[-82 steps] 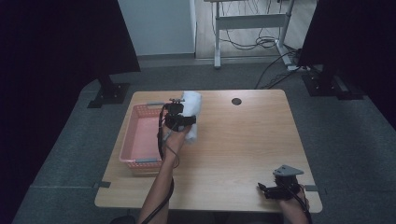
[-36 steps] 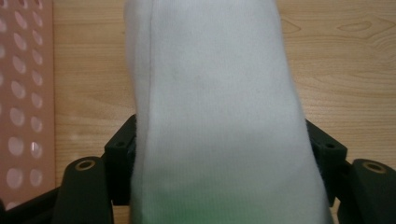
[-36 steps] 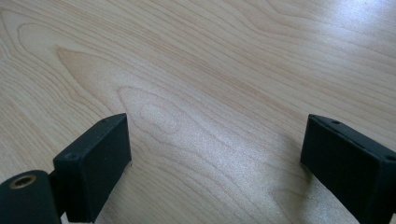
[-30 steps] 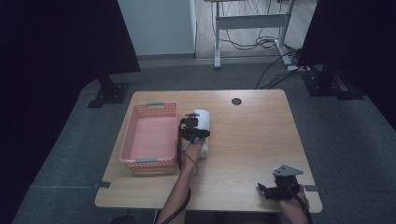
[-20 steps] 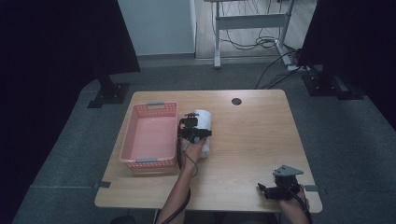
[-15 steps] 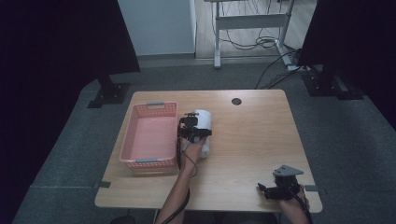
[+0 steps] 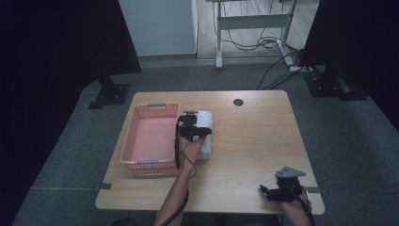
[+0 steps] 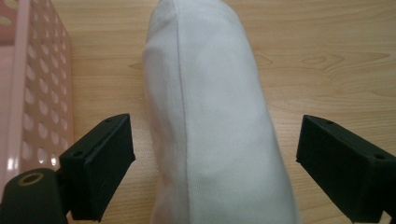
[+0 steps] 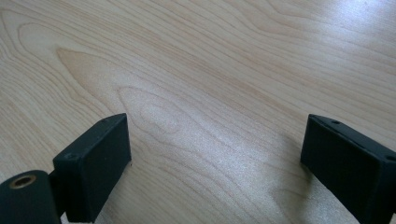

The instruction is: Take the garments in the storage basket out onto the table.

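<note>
Left gripper (image 8: 212, 163) jaws have just opened wide, clear of the white cloth (image 8: 210, 116) lying between them, right of the basket (image 7: 149, 136). Right gripper (image 9: 219, 163) open, idle. Risk: a rising jaw snags the cloth.

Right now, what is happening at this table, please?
A person works at a wooden table with a gripper in each hand. The left gripper hangs over a white rolled cloth that lies on the table beside a pink basket. Its jaws have just been opening and stand apart on either side of the cloth without pressing it, so the cloth looks released. The right gripper is open above bare wood near the table's front edge.
</note>
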`<act>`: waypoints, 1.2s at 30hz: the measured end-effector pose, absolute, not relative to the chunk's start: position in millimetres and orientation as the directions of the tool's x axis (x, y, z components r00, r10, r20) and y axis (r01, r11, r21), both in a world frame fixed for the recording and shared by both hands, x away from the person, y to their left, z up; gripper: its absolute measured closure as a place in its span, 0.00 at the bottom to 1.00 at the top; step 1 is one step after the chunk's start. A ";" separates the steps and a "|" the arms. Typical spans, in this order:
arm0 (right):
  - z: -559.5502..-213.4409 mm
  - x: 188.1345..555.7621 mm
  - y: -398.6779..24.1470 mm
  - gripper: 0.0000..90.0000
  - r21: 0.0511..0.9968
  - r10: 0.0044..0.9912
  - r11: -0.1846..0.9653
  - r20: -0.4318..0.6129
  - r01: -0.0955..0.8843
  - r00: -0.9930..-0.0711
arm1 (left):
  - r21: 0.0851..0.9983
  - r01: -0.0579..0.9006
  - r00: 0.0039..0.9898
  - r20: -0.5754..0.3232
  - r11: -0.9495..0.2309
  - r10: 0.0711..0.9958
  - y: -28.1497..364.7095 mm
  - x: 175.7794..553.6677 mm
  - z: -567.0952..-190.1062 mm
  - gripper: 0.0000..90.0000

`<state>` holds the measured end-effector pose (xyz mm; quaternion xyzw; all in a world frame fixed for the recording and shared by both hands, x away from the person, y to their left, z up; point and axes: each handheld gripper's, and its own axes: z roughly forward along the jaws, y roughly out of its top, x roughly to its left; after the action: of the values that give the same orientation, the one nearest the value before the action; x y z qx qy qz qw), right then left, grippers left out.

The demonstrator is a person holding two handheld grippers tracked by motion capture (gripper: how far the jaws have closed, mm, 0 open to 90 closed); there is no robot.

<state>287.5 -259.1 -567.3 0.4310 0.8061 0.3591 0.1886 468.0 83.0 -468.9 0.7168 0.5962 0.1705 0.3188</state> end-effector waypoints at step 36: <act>-567.3 287.5 -259.0 0.09 0.741 0.830 0.370 0.006 0.560 -0.557 | 0.691 0.718 0.249 -0.143 -0.083 0.958 114.6 453.4 -445.1 0.10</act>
<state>287.5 -259.0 -567.3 0.4312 0.8060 0.3590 0.1884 453.4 114.6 -445.1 0.7143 0.5866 0.1775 0.3379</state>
